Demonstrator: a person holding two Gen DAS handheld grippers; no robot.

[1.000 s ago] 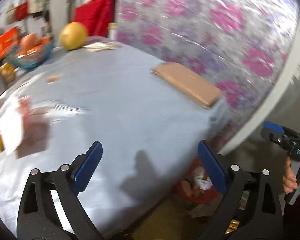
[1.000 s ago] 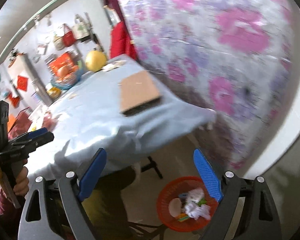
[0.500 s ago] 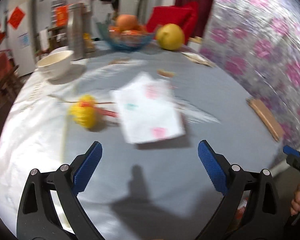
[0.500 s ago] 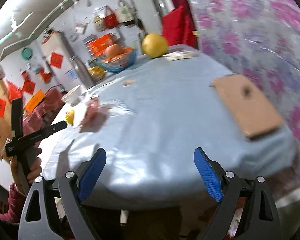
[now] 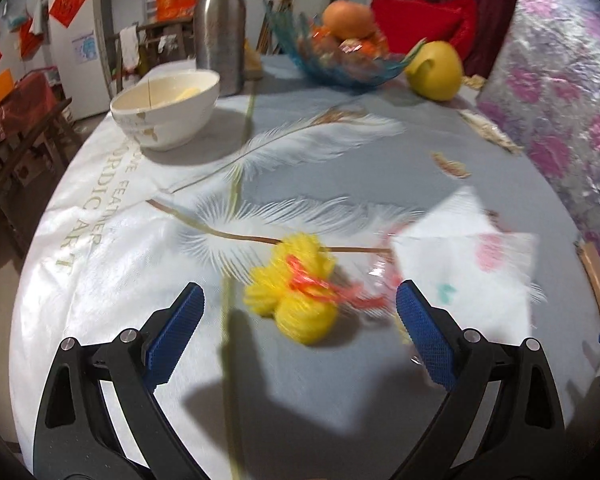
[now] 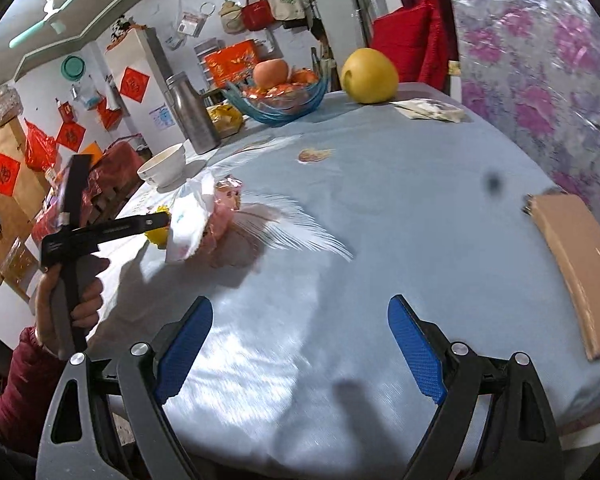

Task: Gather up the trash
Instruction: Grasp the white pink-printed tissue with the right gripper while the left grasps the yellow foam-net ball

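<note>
Covering most of both views: pale blue tablecloth with white feather print [image 5: 300, 152], spread over the table, shadows of the tools falling on its near edge

Lying flat by the right edge: brown rectangular cardboard piece [image 6: 576, 256], well apart from everything else

Standing at the far end: blue glass fruit bowl [image 5: 340, 64] piled with orange fruit, large yellow pomelo [image 5: 434, 70] just beside it, tall steel flask [image 5: 220, 24] and white ceramic bowl [image 5: 166, 110] close together on the left

Resting mid-table: crumpled white tissue packet with pink and teal marks [image 5: 468, 264], blurred, with clear pinkish wrapping at its side; touching or just beside that, yellow foam fruit netting tangled with red string [image 5: 296, 292], directly ahead between the blue pads

Hovering just above the netting: left gripper [image 5: 296, 332], jaws spread wide, holding nothing; hand on its black handle visible from the other camera

Hanging over bare cloth at the near edge: right gripper [image 6: 300, 344], jaws equally wide apart, empty

Scattered near the far right edge: small flat paper scraps [image 6: 316, 155]
</note>
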